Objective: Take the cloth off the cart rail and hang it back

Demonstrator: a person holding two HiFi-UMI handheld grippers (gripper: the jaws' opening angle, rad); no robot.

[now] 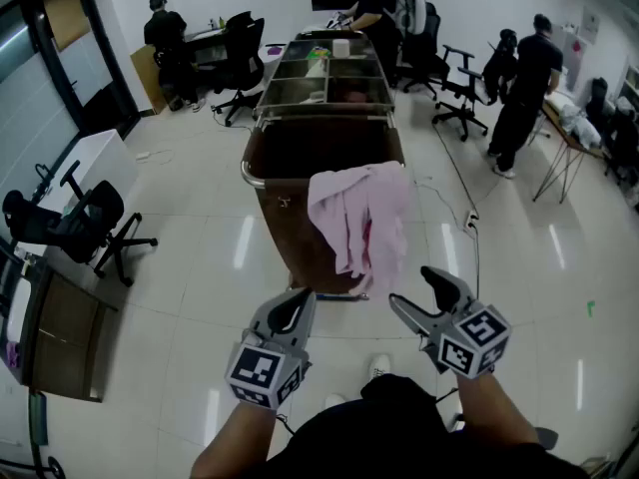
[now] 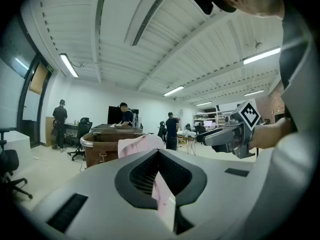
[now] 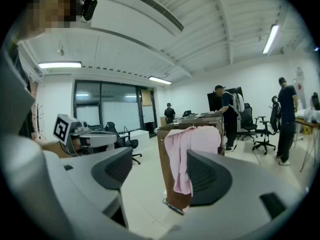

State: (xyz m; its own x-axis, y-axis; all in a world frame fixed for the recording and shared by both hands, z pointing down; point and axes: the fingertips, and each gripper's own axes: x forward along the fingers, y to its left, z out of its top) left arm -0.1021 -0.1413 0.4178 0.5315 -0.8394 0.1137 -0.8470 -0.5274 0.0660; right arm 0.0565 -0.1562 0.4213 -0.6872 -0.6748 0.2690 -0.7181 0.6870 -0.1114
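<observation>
Pre-grasp, approach step: the pink cloth [image 1: 359, 218] is not taken yet. It's draped over the near rail [image 1: 250, 178] of the cart [image 1: 290, 158], right side. The cloth's long axis runs vertical and its loose ends point at the floor. The right claw [image 1: 411, 287] is medium-wide and empty, with the cloth framed between its jaws but well apart. The left claw [image 1: 298, 297] has its tips together and grips nothing, near the cart base. Next: push the right claw far, pinch the top fold, lift clear of the rail.

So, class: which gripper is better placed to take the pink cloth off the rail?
Probably the right gripper: its jaws stand open, facing the cloth; the left gripper looks shut.
</observation>
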